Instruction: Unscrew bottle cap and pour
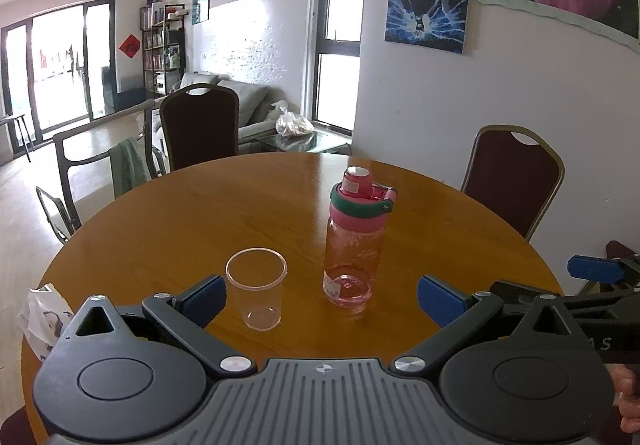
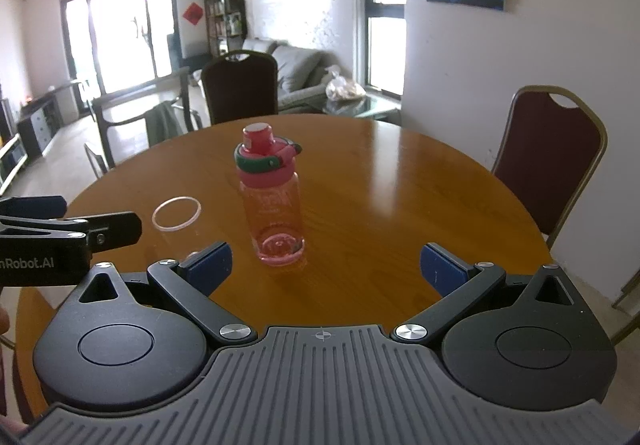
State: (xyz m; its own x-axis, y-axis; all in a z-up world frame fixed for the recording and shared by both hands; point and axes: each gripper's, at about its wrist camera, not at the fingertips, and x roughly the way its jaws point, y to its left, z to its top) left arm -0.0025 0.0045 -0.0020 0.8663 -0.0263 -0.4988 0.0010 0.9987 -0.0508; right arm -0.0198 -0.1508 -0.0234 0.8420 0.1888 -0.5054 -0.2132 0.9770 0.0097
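While both my grippers hang over the near edge of the round wooden table (image 1: 168, 213), the bottle (image 1: 354, 245) stands upright ahead of them, untouched. It is clear pink plastic with a small label low on its side. A thin layer of liquid seems to sit at the bottom; I cannot be sure. The cap (image 1: 360, 193) is pink with a green band around it and a hinged clasp on the right; it is still on the neck.

Left gripper (image 1: 320, 295): fingers (image 1: 204, 295) spread wide, holding nothing. The bottle stands just beyond the gap, a little right of centre, apart from both pads. An empty clear cup (image 1: 257, 289) stands upright left of the bottle, near it but not touching, and just beside my left finger pad. Whether cup and pad touch, I cannot tell.

Right gripper (image 2: 326, 265): fingers (image 2: 442, 265) also spread wide, empty. From this side the bottle (image 2: 274, 205) stands ahead of the gap, left of centre, closer to the left pad and clear of it. The cup rim (image 2: 176, 213) shows further left, with the left gripper's arm (image 2: 72, 233) reaching in at the frame's left edge.

Two dark red chairs (image 1: 516, 181) stand at the table's far side.
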